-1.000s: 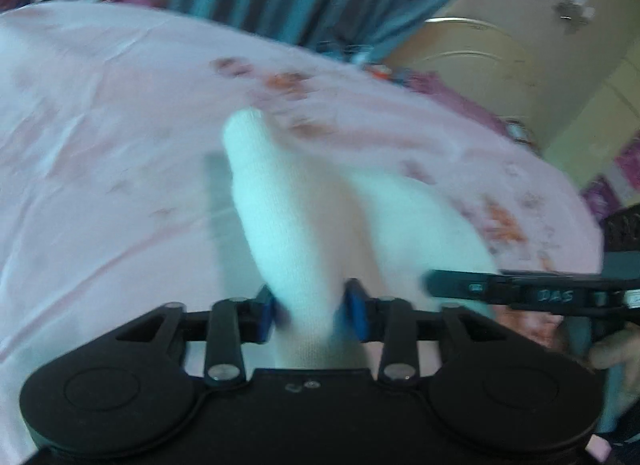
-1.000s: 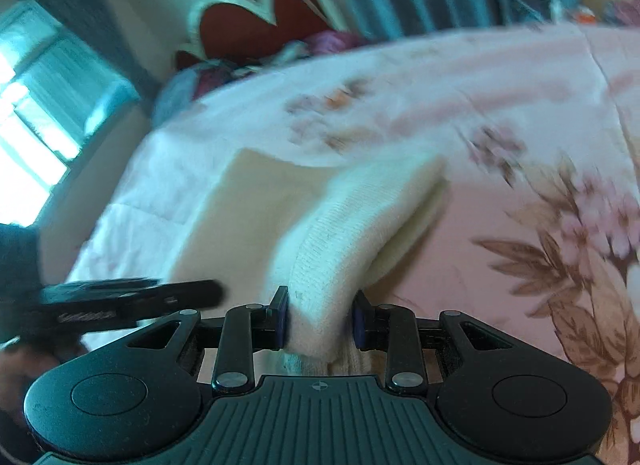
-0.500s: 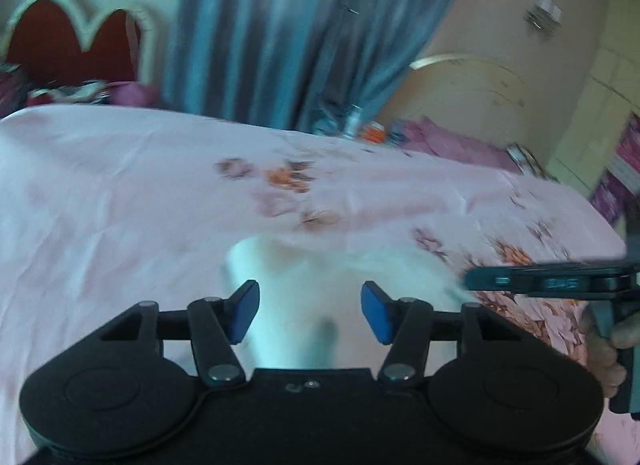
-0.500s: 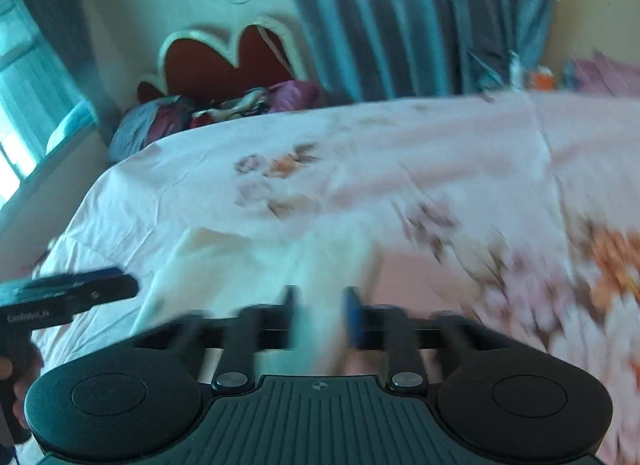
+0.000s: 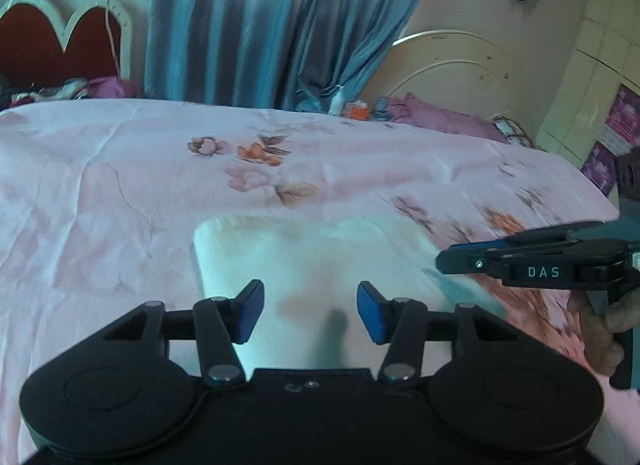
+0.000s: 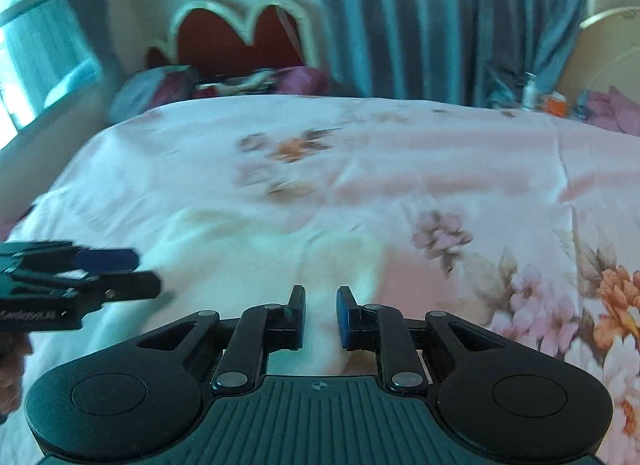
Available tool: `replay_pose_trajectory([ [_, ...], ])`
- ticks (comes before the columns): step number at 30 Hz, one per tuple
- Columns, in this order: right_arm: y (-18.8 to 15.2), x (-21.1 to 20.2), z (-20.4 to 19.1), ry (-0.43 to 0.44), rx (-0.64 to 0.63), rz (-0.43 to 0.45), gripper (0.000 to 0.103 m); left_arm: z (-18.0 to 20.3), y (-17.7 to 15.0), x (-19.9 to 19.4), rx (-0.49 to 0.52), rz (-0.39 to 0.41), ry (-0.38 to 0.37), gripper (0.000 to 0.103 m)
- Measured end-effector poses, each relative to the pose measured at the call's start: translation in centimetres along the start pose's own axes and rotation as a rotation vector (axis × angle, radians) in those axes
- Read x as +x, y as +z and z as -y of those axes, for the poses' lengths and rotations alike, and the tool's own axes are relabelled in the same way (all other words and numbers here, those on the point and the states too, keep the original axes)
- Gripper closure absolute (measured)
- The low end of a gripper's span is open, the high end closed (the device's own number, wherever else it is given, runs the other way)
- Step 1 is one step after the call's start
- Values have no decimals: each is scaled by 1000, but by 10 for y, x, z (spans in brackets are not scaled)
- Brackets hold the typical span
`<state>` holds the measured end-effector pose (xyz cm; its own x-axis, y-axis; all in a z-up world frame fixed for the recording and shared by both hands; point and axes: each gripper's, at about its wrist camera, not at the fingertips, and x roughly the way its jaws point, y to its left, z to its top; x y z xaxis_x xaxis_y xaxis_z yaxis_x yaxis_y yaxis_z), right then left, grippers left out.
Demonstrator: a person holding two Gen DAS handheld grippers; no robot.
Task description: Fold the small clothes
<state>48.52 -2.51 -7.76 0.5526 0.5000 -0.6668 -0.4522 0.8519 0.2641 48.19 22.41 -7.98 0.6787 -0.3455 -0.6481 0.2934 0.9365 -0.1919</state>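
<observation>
The white garment lies flat on the pink flowered bed as a compact rectangle just beyond both tools, so a fold looks laid down. The left claw stands spread above it, having just narrowed a little with nothing pinched. The right claw is narrowed to a small gap with white cloth showing behind; whether it pinches the cloth I cannot tell. Any further fold or smoothing remains.

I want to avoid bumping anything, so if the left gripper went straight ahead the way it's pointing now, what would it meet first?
Probably the folded white cloth lying on the pink floral bedsheet. The left gripper points down toward it, jaws open and empty, and nothing shows in between, though depth is hard to judge.
</observation>
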Motion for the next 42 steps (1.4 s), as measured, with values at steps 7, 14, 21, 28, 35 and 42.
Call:
replay_pose_trajectory([
  [7,-28,3,-19,-51,-123,-68,85,20,-40,-19,13,17,119,63],
  [14,-62,-54,-37,32,-113,-37,85,36,-79,-57,-68,-5,177,62],
  [21,-103,-77,-32,-7,-42,-90,85,53,-99,-81,-110,-25,218,61],
  [28,-114,-140,-46,-41,-35,2,85,93,-106,-118,-96,8,215,59],
  [35,-148,-183,-57,-133,-1,29,73,134,-123,-160,-77,66,289,9],
  [42,-172,-235,-69,-218,10,120,0,163,-138,-199,-65,101,315,0],
])
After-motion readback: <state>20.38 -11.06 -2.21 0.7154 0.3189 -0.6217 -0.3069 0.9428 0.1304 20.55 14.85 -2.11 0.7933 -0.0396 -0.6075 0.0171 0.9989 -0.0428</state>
